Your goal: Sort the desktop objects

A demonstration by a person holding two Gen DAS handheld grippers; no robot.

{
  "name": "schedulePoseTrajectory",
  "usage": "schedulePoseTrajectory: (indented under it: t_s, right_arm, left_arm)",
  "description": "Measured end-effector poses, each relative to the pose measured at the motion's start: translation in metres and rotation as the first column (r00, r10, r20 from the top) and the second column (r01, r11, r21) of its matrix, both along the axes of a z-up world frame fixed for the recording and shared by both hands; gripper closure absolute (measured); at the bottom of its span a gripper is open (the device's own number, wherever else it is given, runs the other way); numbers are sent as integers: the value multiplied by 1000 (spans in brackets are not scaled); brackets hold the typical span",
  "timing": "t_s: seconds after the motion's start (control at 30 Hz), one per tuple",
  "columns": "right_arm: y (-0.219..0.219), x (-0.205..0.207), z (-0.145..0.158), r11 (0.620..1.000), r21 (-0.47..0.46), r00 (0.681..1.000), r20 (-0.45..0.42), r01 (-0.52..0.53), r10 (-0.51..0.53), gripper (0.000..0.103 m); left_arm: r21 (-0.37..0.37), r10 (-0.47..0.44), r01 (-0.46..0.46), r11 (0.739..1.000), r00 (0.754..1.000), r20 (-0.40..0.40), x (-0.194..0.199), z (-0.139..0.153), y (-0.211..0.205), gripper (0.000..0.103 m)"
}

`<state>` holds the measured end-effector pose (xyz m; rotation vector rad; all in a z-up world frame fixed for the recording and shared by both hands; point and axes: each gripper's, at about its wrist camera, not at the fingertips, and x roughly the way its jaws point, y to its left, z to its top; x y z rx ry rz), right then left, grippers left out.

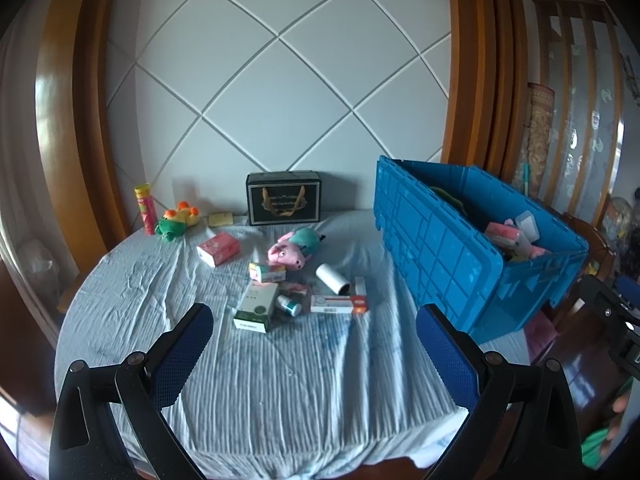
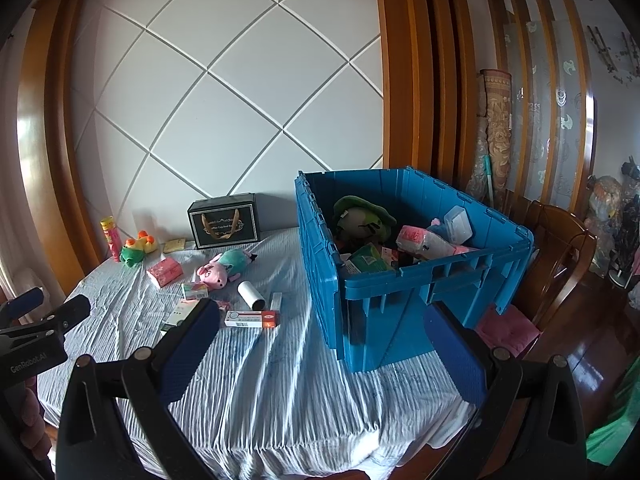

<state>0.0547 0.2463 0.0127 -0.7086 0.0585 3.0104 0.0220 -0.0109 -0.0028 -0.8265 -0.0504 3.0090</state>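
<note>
Fingers of both the left gripper (image 1: 314, 346) and right gripper (image 2: 322, 344) spread, empty; two plush toys (image 1: 294, 249), one blue crate (image 1: 448, 264).

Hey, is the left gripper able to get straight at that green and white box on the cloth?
Probably yes. The left tongs are open and empty, and only bare cloth lies between them and the green and white box.

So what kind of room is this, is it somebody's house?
Probably a home dining or living room: a round table under a striped cloth, a wooden chair beside it, and a rolled-up carpet leaning against the wall.
</note>
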Motion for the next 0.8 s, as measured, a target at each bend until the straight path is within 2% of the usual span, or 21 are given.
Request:
schedulePoseTrajectory:
  t_s: [0.8]
  right_arm:
    - [-28, 4, -3, 1000, 19, 1000, 19, 21, -21, 0]
  left_arm:
    - [-3, -25, 25, 1000, 1000, -5, 2, -9, -26, 0]
